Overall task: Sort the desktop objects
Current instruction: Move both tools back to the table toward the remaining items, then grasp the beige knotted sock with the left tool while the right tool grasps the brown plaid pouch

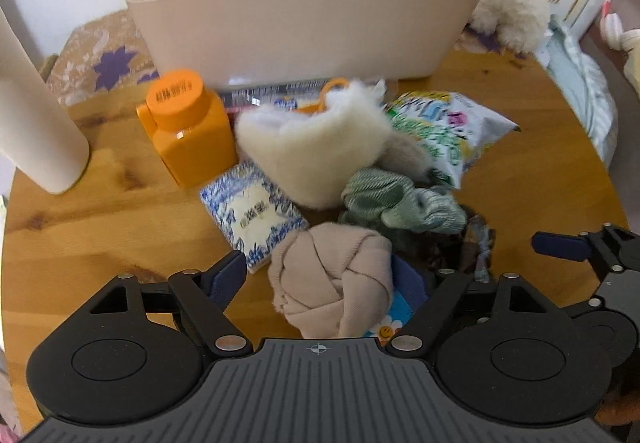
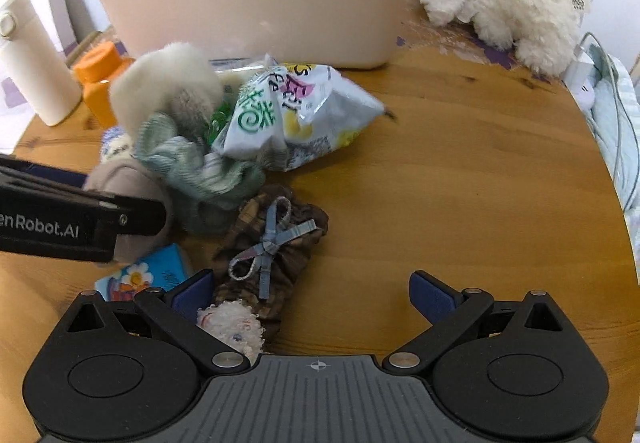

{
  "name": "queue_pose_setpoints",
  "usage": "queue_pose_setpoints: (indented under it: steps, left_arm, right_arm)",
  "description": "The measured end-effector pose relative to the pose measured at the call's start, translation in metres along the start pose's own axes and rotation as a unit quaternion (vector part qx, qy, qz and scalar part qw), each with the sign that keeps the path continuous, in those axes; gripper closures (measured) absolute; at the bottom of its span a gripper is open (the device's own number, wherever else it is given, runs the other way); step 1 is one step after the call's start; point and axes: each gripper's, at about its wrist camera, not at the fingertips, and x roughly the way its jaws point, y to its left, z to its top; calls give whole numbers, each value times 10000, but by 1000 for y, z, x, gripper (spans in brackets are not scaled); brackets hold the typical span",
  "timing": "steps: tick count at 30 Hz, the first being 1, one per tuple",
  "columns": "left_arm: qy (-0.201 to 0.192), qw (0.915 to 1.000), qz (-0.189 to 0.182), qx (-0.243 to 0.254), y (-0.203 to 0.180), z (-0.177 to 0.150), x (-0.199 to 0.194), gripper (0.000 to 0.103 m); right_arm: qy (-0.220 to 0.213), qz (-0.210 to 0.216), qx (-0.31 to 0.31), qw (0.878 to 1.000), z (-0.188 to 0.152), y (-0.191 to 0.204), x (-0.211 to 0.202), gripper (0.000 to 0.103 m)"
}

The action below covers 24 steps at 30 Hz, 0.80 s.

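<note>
My left gripper (image 1: pixel 318 279) is open, its fingers on either side of a beige knotted cloth ball (image 1: pixel 332 279), not closed on it. The ball also shows in the right wrist view (image 2: pixel 132 187), partly behind the left gripper. My right gripper (image 2: pixel 312 293) is open above the wooden table (image 2: pixel 460 183); its left finger (image 2: pixel 192 293) is next to a brown plaid cloth with a blue bow (image 2: pixel 272 243). A pile holds a green knit cloth (image 1: pixel 396 203), a cream fluffy item (image 1: pixel 320 147), a snack bag (image 1: pixel 444 123), a blue patterned tissue pack (image 1: pixel 254 215) and an orange bottle (image 1: pixel 184 123).
A beige bin (image 1: pixel 304 23) stands at the back with items inside. A white fluffy plush (image 2: pixel 512 3) lies at the back right. A cream cylinder flask (image 1: pixel 32 115) stands at the left. A small blue flower-print pack (image 2: pixel 140 277) lies under the pile's near edge.
</note>
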Motion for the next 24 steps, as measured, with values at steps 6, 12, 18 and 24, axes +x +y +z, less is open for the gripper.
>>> queue_pose_setpoints:
  steps: [6,12,18,24]
  left_arm:
    - [309,9993,84,-179,7,-6,18,23]
    - [198,9993,119,-297,19,-10,21,24]
    - [152,9994,104,-284,23,-8,19,38]
    - [242,9992,71,-294,28,-12,15,43]
  right_arm:
    - [120,-178,143,9997,-6,-7,6,1]
    - [17,-153,47,9999,-8,-14,4,15]
    - [-139,-61,-128,9998,-7,-19,-2,52]
    - [-99,61,-104,9999,-5,-28,-4,72]
